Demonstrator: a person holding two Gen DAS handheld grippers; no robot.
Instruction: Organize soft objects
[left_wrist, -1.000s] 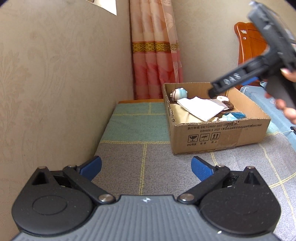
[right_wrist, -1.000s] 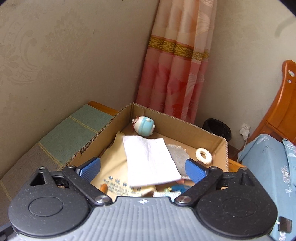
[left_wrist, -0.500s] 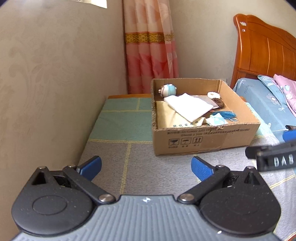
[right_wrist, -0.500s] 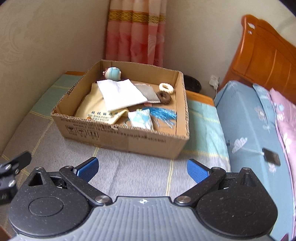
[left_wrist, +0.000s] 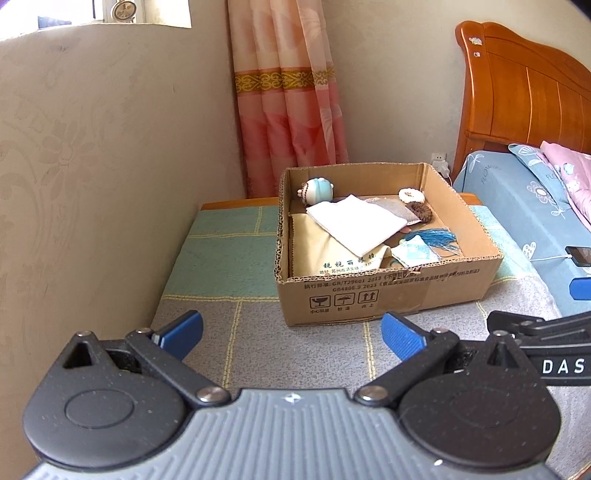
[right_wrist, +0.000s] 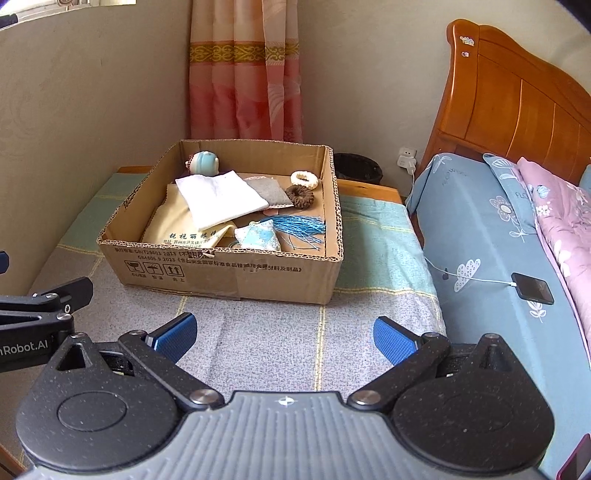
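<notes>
An open cardboard box stands on a cloth-covered bench. Inside lie a white folded cloth, a yellow cloth, a grey pouch, a blue round plush, a brown scrunchie, a white scrunchie, a blue tassel and a pale blue sachet. My left gripper is open and empty, well short of the box. My right gripper is open and empty, also short of the box.
The bench has a grey and green checked cover. A wall runs along the left. A bed with blue sheet lies on the right, with a phone on a cable. A wooden headboard and pink curtain stand behind.
My right gripper has pulled back from above the box and dropped low beside my left one. The white cloth now lies in the box. Both grippers stay open.
</notes>
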